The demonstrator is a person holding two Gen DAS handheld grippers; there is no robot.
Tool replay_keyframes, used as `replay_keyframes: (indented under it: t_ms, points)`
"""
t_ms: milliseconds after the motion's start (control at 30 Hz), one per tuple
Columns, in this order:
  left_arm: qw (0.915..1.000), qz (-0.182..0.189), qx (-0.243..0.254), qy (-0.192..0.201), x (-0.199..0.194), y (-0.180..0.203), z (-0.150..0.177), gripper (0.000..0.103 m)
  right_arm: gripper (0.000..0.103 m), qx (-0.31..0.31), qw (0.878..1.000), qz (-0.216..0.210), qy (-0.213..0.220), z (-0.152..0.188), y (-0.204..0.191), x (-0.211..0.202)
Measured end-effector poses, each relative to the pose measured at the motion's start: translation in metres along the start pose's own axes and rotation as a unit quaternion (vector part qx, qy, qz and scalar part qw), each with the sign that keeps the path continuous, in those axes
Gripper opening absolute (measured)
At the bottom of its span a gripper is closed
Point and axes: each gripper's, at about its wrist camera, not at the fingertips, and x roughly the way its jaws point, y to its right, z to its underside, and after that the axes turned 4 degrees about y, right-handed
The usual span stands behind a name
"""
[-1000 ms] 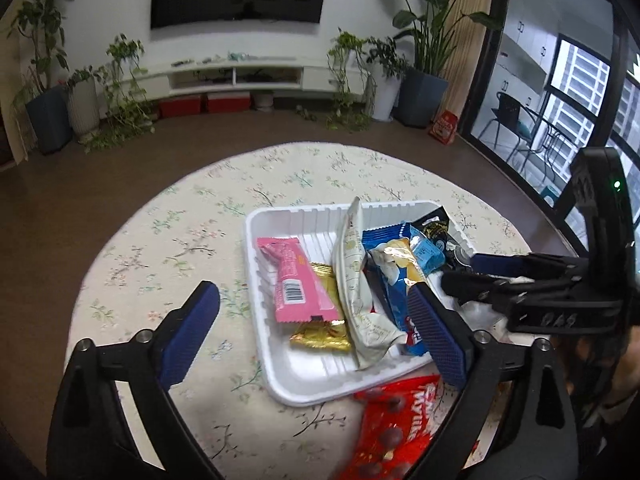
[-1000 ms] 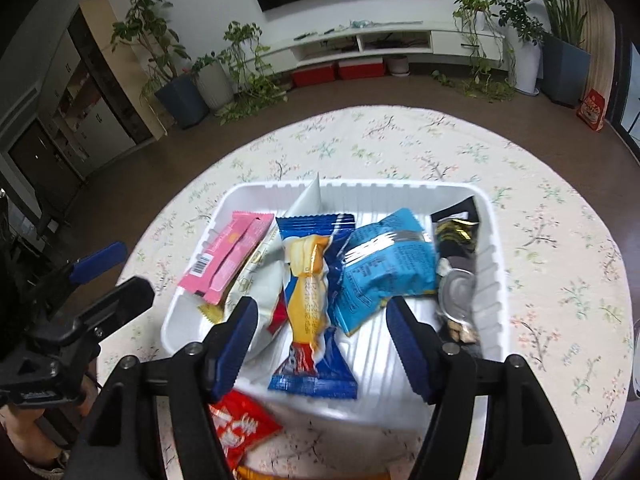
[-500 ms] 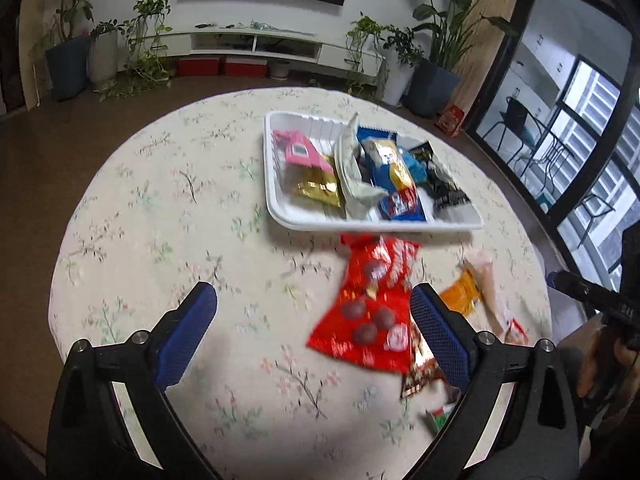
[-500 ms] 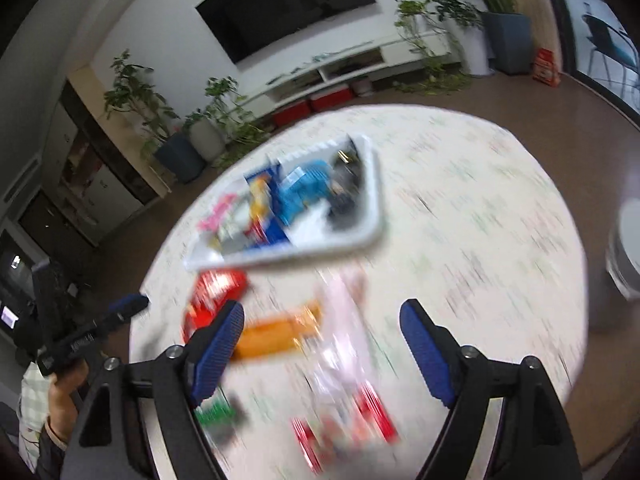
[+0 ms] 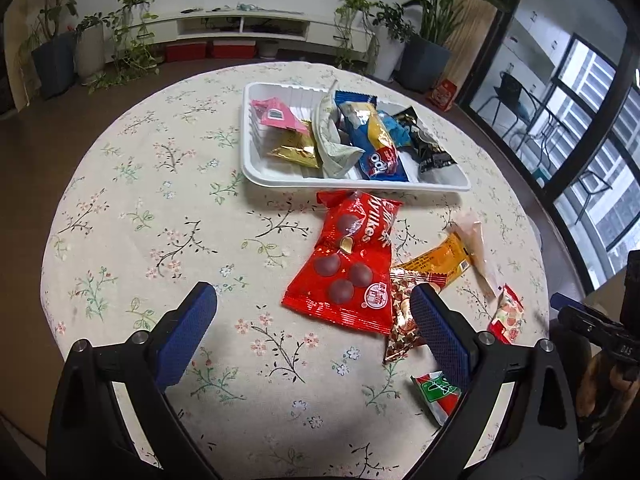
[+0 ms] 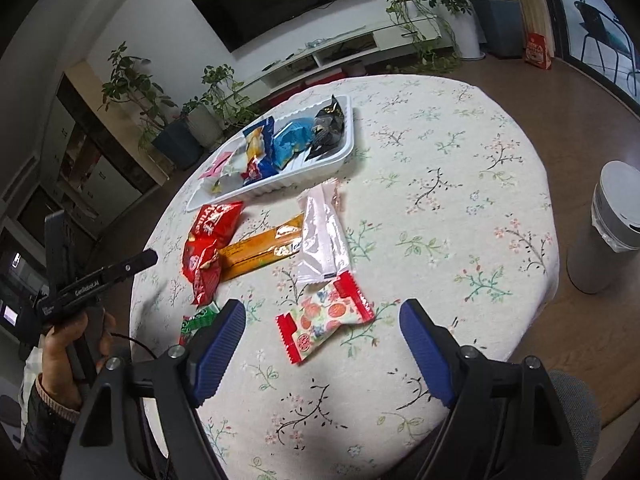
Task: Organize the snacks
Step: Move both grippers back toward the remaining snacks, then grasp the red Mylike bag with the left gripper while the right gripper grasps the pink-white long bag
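Both tools wide open, empty.

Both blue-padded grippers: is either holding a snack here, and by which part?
Nothing is held. The left gripper and right gripper are both open above the floral tablecloth, with nothing pressed between their pads.

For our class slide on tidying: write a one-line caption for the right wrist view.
Open right gripper hovers over a red-edged fruit-print packet, with loose snacks between it and the filled white tray.

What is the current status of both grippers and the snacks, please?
Both hand-held grippers, left and right, open, empty. Six snacks loose outside white tray. Nothing blocking red-white packet.
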Motion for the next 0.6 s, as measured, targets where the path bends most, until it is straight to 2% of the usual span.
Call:
replay_keyframes:
  t_ms: [167, 300, 467, 500, 600]
  points:
    - [0.9985, -0.005, 0.050, -0.024, 0.020, 0.019, -0.017, 0.098, 0.082, -0.005, 1.000, 0.001, -0.004, 0.004, -0.004, 0.003]
    - [0.9943, -0.014, 0.095, -0.047, 0.043, 0.037, -0.031, 0.098, 0.082, -0.009, 1.000, 0.003, -0.007, 0.006, -0.004, 0.003]
    - [0.9888, -0.012, 0.126, -0.078, 0.067, 0.046, -0.040, 0.098, 0.082, -0.011, 1.000, 0.005, -0.011, 0.006, -0.005, 0.006]
    - [0.9876, -0.013, 0.132, -0.084, 0.071, 0.047, -0.041, 0.095, 0.082, -0.012, 1.000, 0.005, -0.012, 0.005, -0.005, 0.007]
    - [0.9851, -0.015, 0.138, -0.102, 0.085, 0.045, -0.047, 0.078, 0.082, -0.015, 1.000, 0.003, -0.014, 0.005, -0.006, 0.008]
